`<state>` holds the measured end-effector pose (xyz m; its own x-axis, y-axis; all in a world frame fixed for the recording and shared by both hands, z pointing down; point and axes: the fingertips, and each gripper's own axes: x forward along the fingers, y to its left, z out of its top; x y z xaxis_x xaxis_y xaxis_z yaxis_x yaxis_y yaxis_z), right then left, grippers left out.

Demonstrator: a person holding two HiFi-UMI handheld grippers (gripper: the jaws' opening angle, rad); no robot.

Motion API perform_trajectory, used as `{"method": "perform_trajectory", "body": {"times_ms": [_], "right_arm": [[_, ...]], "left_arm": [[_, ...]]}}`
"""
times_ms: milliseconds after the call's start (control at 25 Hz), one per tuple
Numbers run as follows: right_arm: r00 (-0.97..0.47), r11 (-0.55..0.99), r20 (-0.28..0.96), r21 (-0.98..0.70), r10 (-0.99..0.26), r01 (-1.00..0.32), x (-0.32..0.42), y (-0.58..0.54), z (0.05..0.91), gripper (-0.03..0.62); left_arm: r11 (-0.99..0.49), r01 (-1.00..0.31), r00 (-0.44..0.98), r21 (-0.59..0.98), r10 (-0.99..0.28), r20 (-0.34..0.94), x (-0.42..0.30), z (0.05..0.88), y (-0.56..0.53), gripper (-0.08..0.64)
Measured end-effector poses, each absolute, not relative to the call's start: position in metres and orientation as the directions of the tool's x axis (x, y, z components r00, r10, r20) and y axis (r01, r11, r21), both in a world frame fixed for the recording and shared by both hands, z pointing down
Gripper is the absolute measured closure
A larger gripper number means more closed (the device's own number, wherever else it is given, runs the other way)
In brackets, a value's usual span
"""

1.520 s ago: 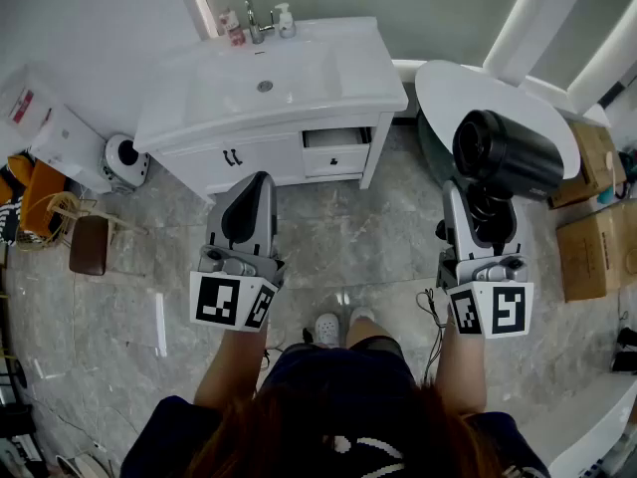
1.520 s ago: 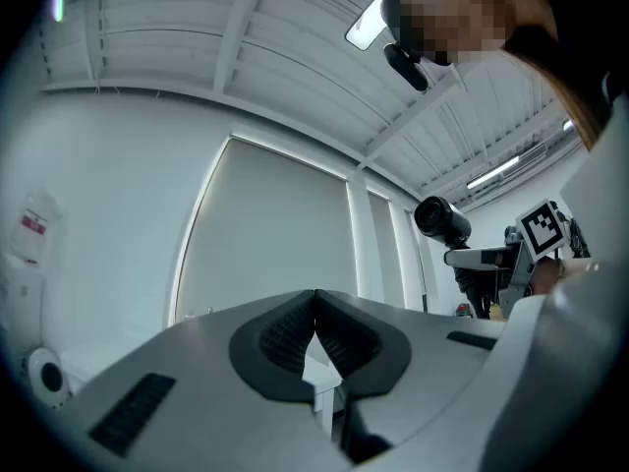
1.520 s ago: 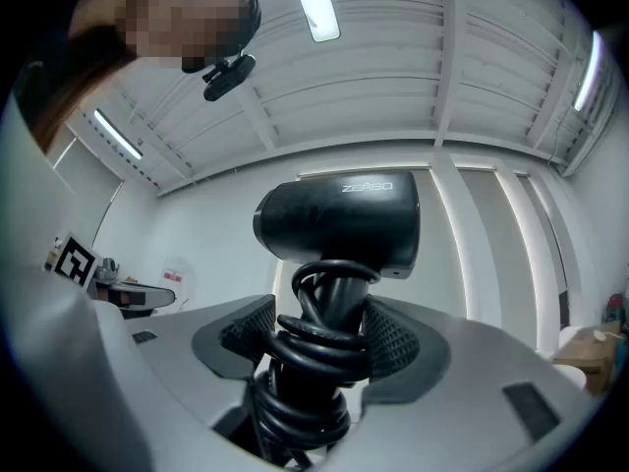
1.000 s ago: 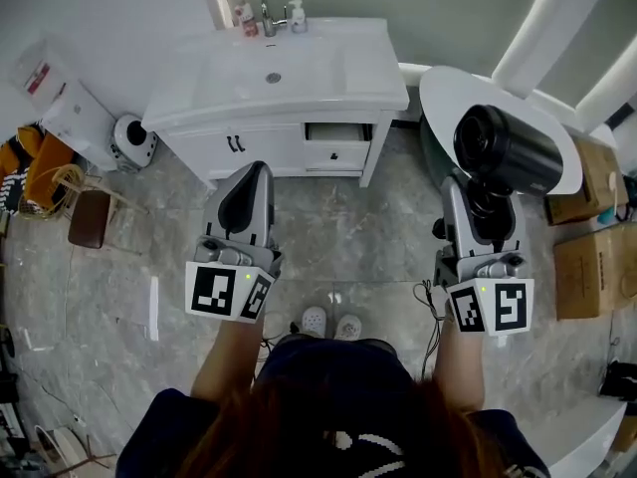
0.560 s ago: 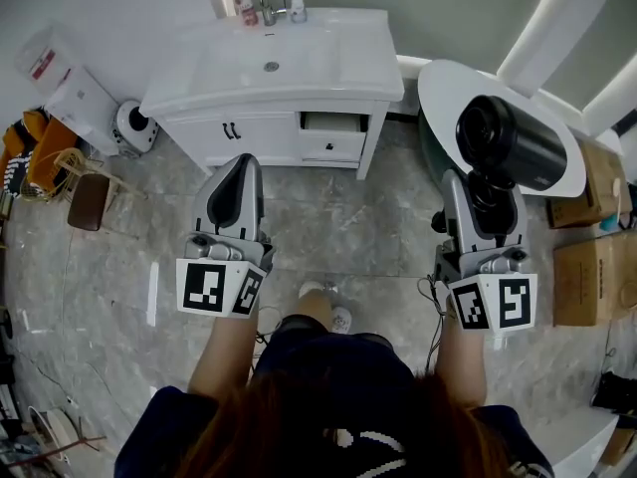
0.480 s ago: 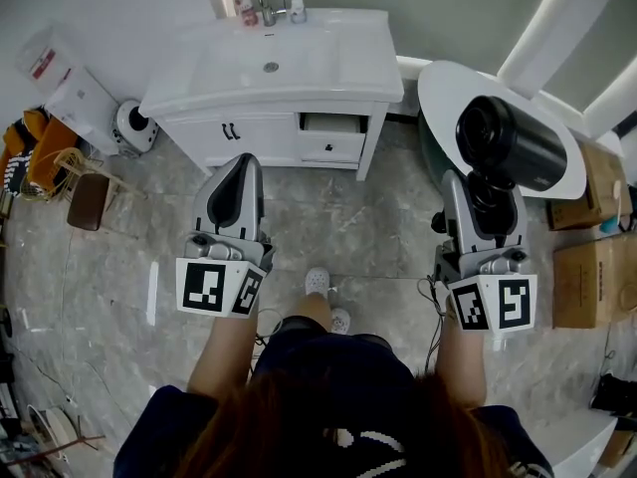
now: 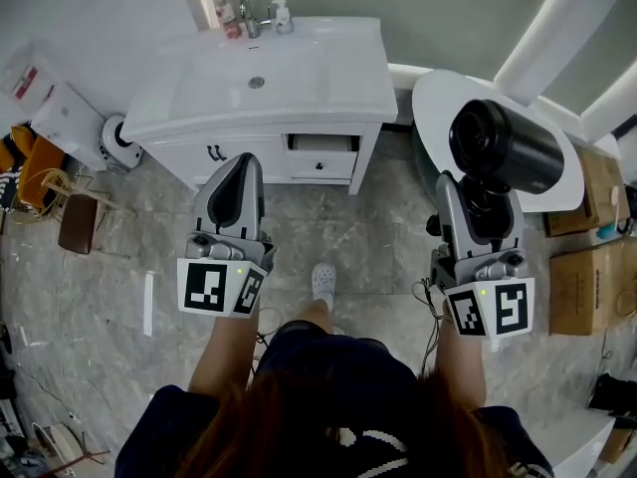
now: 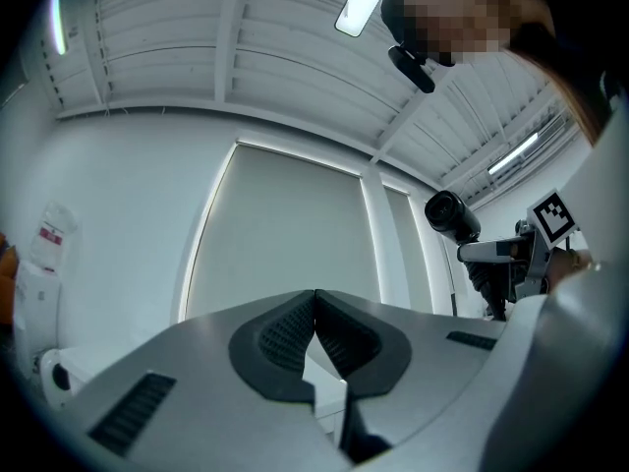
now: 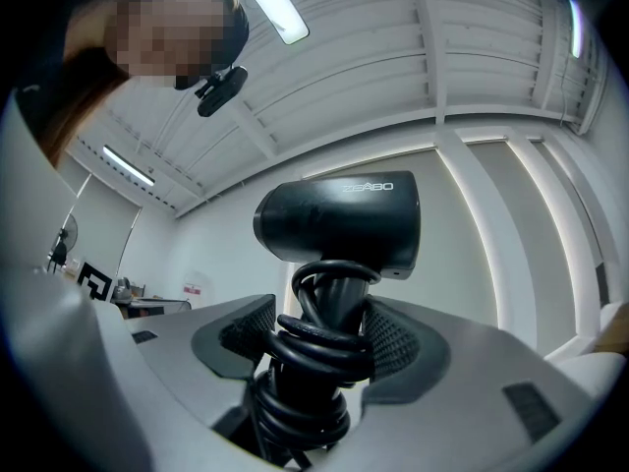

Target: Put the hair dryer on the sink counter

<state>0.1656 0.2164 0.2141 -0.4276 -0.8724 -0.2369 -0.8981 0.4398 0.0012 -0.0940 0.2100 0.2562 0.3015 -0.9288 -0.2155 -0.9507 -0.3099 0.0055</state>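
The right hand-held gripper (image 7: pixel 478 212) holds the hair dryer (image 7: pixel 506 147) upright by its handle. The sink surface (image 7: pixel 343 73) is ahead and left of the hair dryer. The left hand-held gripper (image 7: pixel 239 182) is closed and empty.

Hair dryer (image 7: pixel 503 147) in R gripper (image 7: pixel 479 193), right of sink counter (image 7: pixel 343 68); L gripper (image 7: pixel 242 170) before it.

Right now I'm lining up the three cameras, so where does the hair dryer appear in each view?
Head view: hair dryer at upper right, standing in the right gripper.
Left gripper view: hair dryer small, right of centre, mid-height.
Right gripper view: hair dryer at centre, its cord-wrapped handle between the jaws.
Shared landmark: the right gripper gripping it shows in all three views.
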Motion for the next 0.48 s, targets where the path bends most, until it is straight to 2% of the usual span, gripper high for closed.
{"method": "perform_trajectory", "body": {"times_ms": [480], "right_arm": [[-0.409, 0.414, -0.270, 0.039, -0.872, -0.909, 0.126, 0.059, 0.189, 0.302]], "left_arm": [[-0.350, -0.937, 0.335, 0.016, -0.908, -0.253, -0.128, 0.240, 0.041, 0.541]]}}
